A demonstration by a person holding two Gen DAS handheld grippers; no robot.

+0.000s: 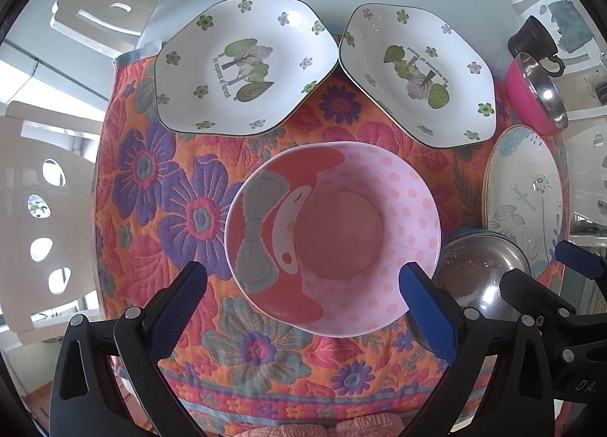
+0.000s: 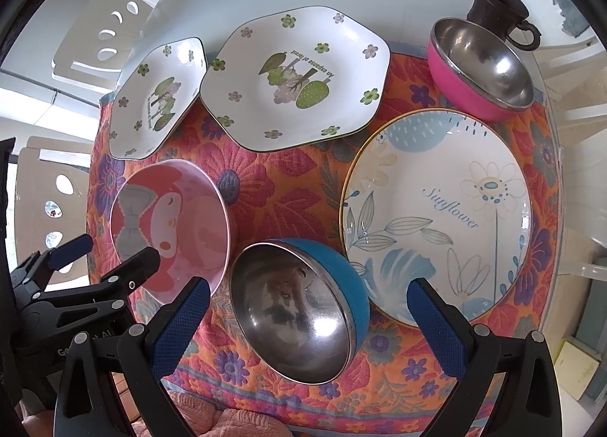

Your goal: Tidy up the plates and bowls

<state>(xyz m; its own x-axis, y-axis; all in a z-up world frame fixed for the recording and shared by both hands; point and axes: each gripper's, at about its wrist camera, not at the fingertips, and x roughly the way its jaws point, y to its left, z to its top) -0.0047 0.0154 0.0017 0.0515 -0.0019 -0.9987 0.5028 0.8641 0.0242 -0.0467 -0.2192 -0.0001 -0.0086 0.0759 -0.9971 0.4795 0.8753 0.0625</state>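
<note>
The left gripper is held with its jaws wide, and nothing is clamped between them. The pink cartoon bowl is framed by the two blue pads: the right pad overlaps the near rim in the left wrist view, though contact cannot be confirmed there. The right gripper is likewise spread wide and empty, and the blue steel-lined bowl is centred between its fingers, tilted on the cloth.

Outward from the jaws, the remaining ware is laid out singly on the floral tablecloth. The round Sunflower plate lies just beside the blue bowl (the bowl's rim overlaps the plate's edge in the right wrist view). Two hexagonal forest plates, the left one and the right one, lie side by side at the far edge, corners touching or nearly so. The pink steel-lined bowl is tilted at the far right, with a dark metal cup just behind it.

No stacking is visible: no plate is seated in another and no bowl is nested. The task is therefore judged to be at its start. Grouping of the bowls, and of the plates, is left to be done.
</note>
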